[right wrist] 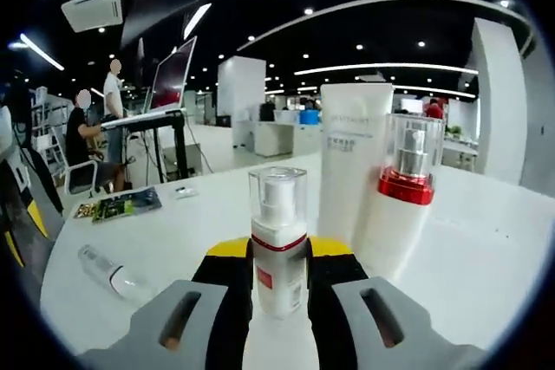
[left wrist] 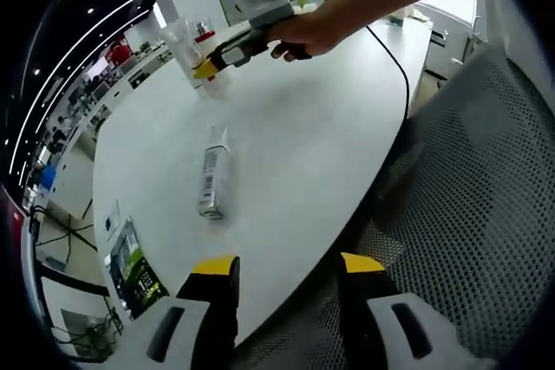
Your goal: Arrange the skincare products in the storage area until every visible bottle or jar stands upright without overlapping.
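In the right gripper view my right gripper (right wrist: 279, 257) is shut on a small white pump bottle (right wrist: 277, 214) with a clear cap and a red band, held upright on the white table (right wrist: 486, 249). Just behind it stand a tall white tube (right wrist: 355, 162) and a white bottle with a red collar (right wrist: 408, 184). A clear bottle (right wrist: 111, 276) lies on its side to the left. In the left gripper view that lying bottle (left wrist: 213, 181) is ahead of my open left gripper (left wrist: 289, 266), which hovers at the table's edge. The right gripper (left wrist: 212, 62) reaches the upright group (left wrist: 184, 45) far across the table.
A green printed packet (left wrist: 134, 268) lies near the table's left edge, also seen as the packet (right wrist: 117, 205). A grey mesh chair (left wrist: 468, 205) stands to the right of the table. A black cable (left wrist: 395, 58) runs over the far tabletop. People sit at a desk (right wrist: 143, 119) in the background.
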The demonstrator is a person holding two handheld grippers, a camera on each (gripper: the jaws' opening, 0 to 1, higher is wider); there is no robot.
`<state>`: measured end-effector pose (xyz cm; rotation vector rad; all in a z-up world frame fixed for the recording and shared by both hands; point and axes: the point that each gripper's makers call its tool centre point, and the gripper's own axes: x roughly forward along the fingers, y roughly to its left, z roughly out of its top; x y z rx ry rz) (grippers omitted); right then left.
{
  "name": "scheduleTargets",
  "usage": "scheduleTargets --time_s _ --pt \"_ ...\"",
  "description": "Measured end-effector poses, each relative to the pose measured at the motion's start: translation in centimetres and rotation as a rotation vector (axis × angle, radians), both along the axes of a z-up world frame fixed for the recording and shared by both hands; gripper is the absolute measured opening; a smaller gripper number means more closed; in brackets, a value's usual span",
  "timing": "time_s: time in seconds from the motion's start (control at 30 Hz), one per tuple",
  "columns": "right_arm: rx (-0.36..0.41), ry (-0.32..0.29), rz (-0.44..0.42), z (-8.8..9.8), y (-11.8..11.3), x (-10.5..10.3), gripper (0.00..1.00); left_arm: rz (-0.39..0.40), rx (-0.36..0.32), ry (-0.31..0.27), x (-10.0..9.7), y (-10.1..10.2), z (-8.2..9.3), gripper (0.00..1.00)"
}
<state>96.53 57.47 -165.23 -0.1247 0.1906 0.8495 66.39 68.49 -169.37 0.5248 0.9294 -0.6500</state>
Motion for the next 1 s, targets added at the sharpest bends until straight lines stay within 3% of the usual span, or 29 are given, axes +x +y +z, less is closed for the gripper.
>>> scheduleTargets --time_s 0.57,1.0 --pt "0.033 -0.025 -0.02 -0.3 -0.7 0.7 0.21 -0.004 0.007 0.021 -0.3 0.1 -0.3 0.46" --pt "-0.013 -0.04 -0.033 -0.8 -0.7 1.2 0.21 -0.006 0.012 0.022 -0.3 0.2 -0.4 0.45"
